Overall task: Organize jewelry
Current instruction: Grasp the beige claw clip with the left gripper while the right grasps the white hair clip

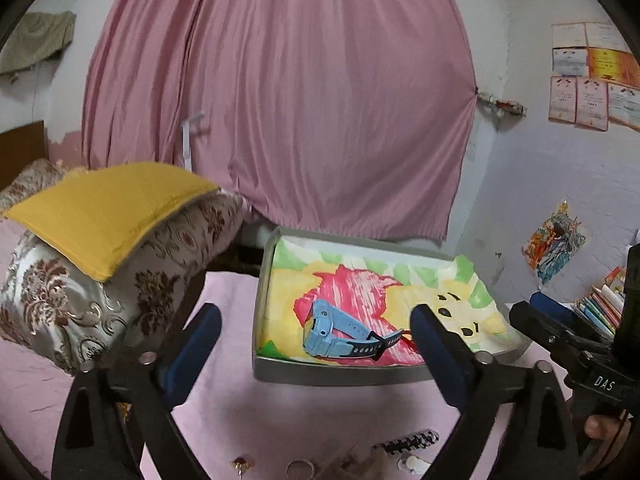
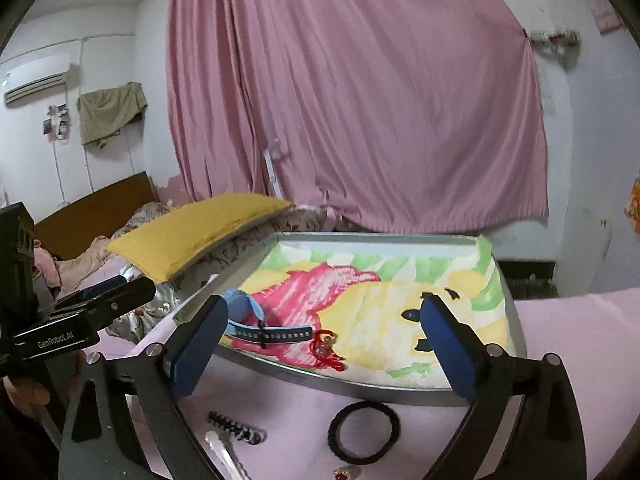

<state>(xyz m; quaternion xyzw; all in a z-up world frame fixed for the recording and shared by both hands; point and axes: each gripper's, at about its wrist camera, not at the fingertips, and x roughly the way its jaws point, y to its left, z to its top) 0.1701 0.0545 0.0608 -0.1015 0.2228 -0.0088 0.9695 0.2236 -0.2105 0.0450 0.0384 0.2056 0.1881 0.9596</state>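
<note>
A metal tray (image 1: 340, 376) (image 2: 360, 386) lined with a colourful drawing rests on a pink sheet. In it lie a light blue watch (image 1: 324, 332) (image 2: 276, 334) and a red string bracelet (image 2: 328, 350). My left gripper (image 1: 316, 312) is open, hovering before the tray's near edge with nothing between its blue pads. My right gripper (image 2: 324, 304) is open too and empty, above the same edge. On the sheet in front of the tray lie a black hair tie (image 2: 336, 432), a black-and-white beaded bracelet (image 2: 234, 428) (image 1: 408, 442), a plain ring (image 1: 300, 469) and a red-stone ring (image 2: 344, 473).
A yellow cushion (image 1: 108, 216) on a patterned pillow (image 1: 60, 300) lies left of the tray. A pink curtain (image 1: 300, 100) hangs behind. Books (image 1: 604, 304) stand at the far right. A small clear item (image 2: 220, 446) lies beside the beaded bracelet.
</note>
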